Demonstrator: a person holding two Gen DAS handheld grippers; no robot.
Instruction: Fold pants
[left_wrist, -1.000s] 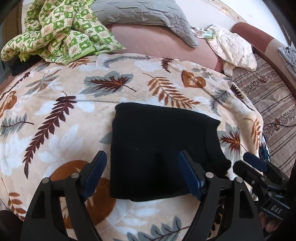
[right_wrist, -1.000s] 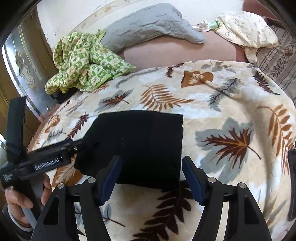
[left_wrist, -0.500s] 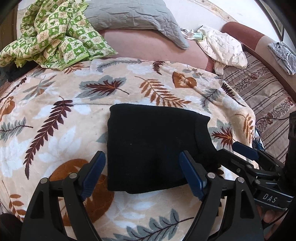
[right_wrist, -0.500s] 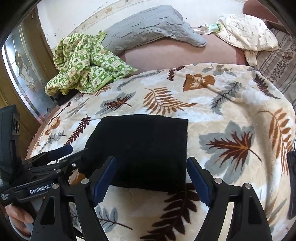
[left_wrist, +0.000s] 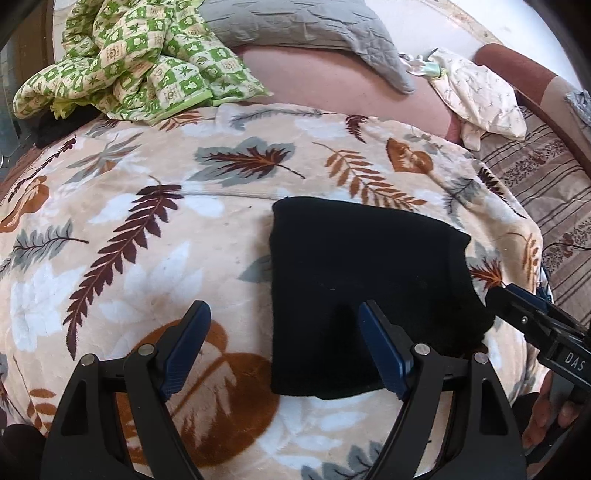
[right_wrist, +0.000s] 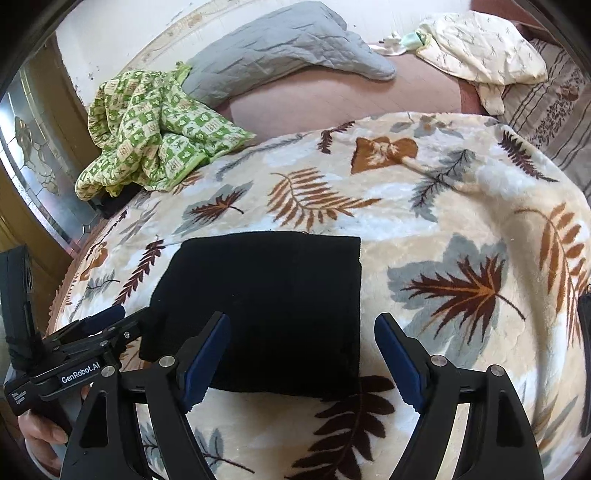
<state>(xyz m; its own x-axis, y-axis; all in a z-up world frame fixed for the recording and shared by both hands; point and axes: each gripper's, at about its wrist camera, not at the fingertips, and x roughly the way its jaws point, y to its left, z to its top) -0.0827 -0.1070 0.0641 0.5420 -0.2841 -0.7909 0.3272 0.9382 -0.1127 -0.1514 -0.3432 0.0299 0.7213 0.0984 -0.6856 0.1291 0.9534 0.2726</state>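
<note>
Item: black pants (left_wrist: 354, 295), folded to a compact rectangle, lay flat on the leaf-print blanket (left_wrist: 147, 229) that covered the bed, toward its near edge.

My left gripper (left_wrist: 284, 347): jaws stood wide, nothing between the pads; the right-hand pad hung over the near left part of the pants, the other over bare blanket. My right gripper (right_wrist: 303, 354): jaws wide, not pressing on anything; the left-hand pad sat over the near edge of the pants, the other over blanket just beside their right edge.

Left wrist view only: the right gripper's fingers entered from the right edge, their tips at the pants' near right corner; whether they touched the cloth I could not tell. The hand (left_wrist: 546, 413) beneath it showed partly. A striped sheet (left_wrist: 546, 184) and a dark cable across it appeared on the right.

Right wrist view only: the left gripper entered from the lower left, its tips near the pants' left corner, held by my left hand (right_wrist: 44, 432). A patterned glass door panel (right_wrist: 33, 155) in a wooden frame stood at the left.

Both views: green checked quilt (right_wrist: 155, 129), crumpled, at the far left of the bed; grey quilted pillow (right_wrist: 288, 48); cream printed cloth (right_wrist: 487, 44) at the far right.

Legible writing: "DAS" (left_wrist: 574, 365) on the right gripper's body; "GenRobot.AI" (right_wrist: 79, 373) on the left gripper's body.
</note>
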